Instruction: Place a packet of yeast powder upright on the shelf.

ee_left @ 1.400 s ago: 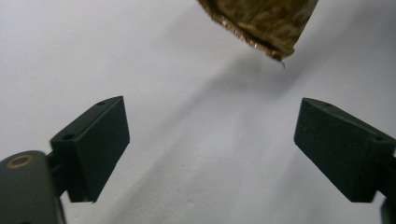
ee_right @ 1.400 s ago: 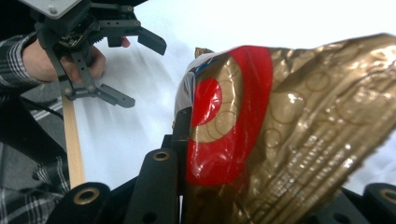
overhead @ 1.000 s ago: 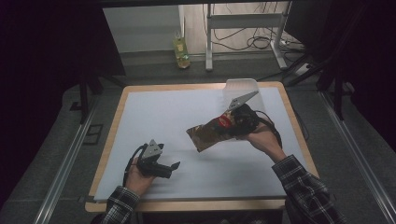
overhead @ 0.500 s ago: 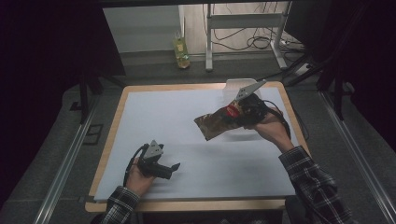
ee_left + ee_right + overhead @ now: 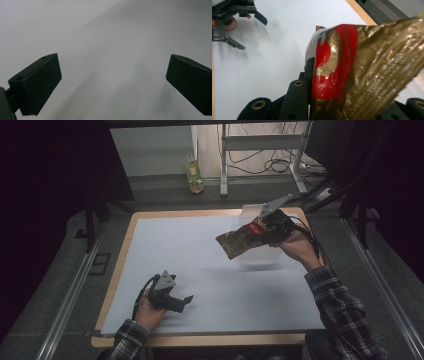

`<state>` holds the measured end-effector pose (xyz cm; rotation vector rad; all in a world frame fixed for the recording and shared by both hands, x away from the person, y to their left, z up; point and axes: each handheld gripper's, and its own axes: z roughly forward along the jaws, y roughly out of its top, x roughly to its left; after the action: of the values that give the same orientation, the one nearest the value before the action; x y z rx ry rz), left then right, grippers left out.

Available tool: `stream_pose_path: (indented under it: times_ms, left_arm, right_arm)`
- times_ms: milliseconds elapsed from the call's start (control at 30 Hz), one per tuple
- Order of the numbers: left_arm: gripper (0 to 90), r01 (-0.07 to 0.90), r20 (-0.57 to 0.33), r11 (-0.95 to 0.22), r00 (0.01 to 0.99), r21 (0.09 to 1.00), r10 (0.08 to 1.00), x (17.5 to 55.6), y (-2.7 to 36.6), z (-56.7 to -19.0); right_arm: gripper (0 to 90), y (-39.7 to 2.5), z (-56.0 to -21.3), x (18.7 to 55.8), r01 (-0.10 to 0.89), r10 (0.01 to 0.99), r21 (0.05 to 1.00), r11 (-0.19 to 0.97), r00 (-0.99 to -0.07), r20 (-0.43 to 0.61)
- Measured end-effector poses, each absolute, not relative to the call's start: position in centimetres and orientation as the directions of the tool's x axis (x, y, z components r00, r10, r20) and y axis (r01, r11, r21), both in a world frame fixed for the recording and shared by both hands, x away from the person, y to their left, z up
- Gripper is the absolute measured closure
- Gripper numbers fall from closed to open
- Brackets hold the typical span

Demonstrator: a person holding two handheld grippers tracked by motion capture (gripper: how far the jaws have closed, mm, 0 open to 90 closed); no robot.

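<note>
Jaws of right gripper [image 5: 260,231] pinching gold packet [image 5: 372,75], its red emblem perhaps a logo

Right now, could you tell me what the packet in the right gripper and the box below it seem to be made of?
Gold and red packet: likely metallised plastic film, glossy, judging by its crinkles and bright glints. Clear box: probably translucent plastic, since the table's pale surface shows through; its finish is hard to judge.

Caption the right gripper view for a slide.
Right claw shut on a gold-and-red foil bag above the white table; left claw open beyond.
</note>
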<state>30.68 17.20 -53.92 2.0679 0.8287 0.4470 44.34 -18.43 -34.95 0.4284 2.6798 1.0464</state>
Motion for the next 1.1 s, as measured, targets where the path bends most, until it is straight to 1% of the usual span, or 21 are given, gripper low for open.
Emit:
stream_pose_path:
  times_ms: [367, 733, 1033, 1100]
  left_arm:
    - [0.2, 0.391, 0.018, -0.423, 0.717, 0.817, 0.697, 30.6, 17.2, -53.9]
    - [0.6, 0.395, 0.01, -0.416, 0.716, 0.819, 0.698, 30.6, 17.2, -53.9]
    - [0.7, 0.396, 0.009, -0.417, 0.715, 0.818, 0.699, 30.6, 17.3, -53.9]
    - [0.7, 0.397, 0.008, -0.415, 0.715, 0.818, 0.699, 30.6, 17.3, -53.9]
  right_arm:
    - [70.4, -20.1, -33.1, 46.1, 0.14, 0.35, 0.658, 0.74, -0.916, -0.199]
    - [70.6, -22.2, -32.2, 48.4, 0.15, 0.364, 0.596, 0.789, -0.895, -0.257]
    - [70.6, -23.2, -32.1, 50.0, 0.103, 0.318, 0.525, 0.845, -0.886, -0.338]
    - [70.6, -23.4, -32.1, 50.3, 0.102, 0.311, 0.512, 0.853, -0.887, -0.341]
